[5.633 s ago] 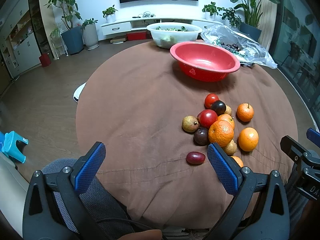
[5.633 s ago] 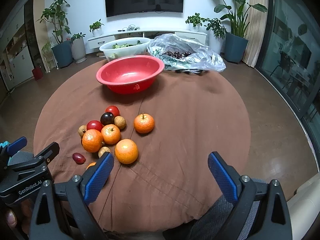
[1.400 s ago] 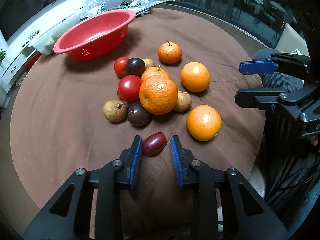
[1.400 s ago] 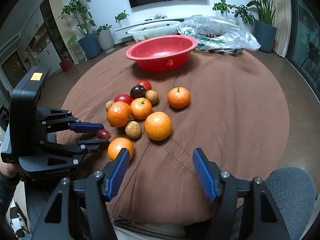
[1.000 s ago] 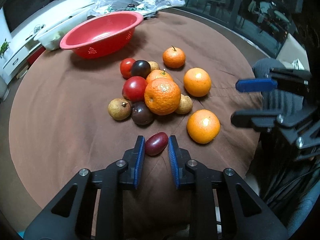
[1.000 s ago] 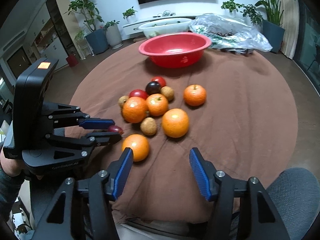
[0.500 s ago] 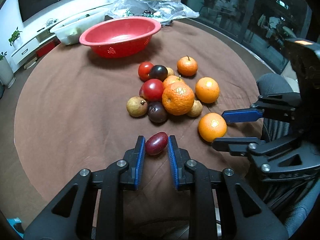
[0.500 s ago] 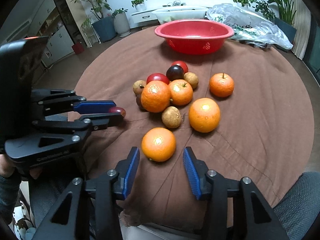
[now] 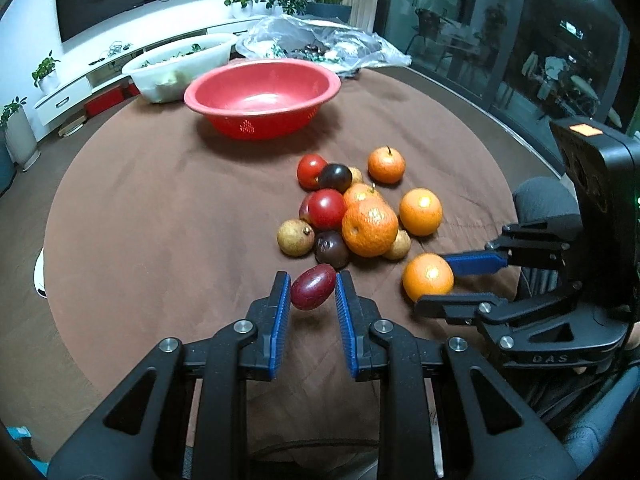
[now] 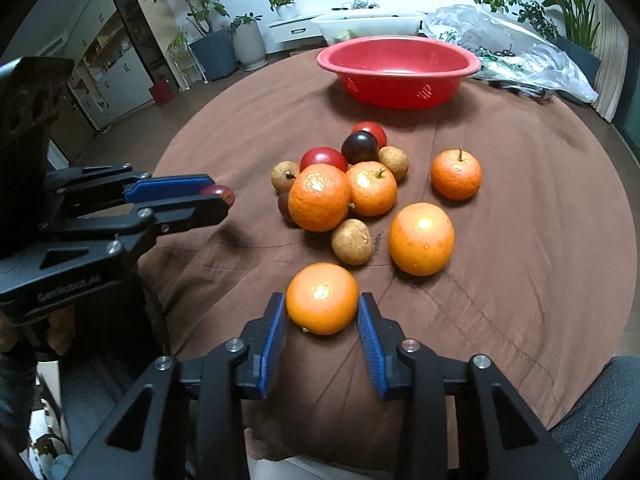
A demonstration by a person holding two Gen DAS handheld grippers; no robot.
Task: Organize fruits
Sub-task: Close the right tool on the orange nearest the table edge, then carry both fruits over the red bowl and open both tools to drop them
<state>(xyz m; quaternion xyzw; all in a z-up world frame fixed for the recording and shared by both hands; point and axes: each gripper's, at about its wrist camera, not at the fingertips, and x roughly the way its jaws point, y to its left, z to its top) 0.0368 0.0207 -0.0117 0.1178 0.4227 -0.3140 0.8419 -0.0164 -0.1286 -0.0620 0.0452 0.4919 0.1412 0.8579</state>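
Fingers of the left gripper point(image 9: 312, 300) stood closed on a small dark red oval fruit point(image 9: 313, 287), pinched between the blue pads and raised a little above the brown tablecloth point(image 9: 168, 208); its shadow lay on the cloth beneath. The right gripper point(image 10: 322, 324) sat low over the near edge of the table with its blue pads on either side of an orange point(image 10: 322, 298). The left pad met the peel, while whether the right pad touched it could not be told; the orange rested on the cloth.

Just beyond lay the loose pile of fruit: a large orange point(image 10: 421, 238), a brown longan point(image 10: 352, 247) beside it, a rough-skinned orange point(image 10: 319, 197) and a smaller stemmed mandarin point(image 10: 371, 188) touching each other, two red tomatoes point(image 10: 324, 159), a dark plum point(image 10: 359, 147) and another mandarin point(image 10: 456, 174) set apart to the right.

Farther back stood the red colander bowl point(image 10: 398, 60), with nothing visible in it. Behind it were a white basin point(image 9: 176, 65) of greens and a crumpled clear plastic bag point(image 10: 508, 46) at the far rim of the table.
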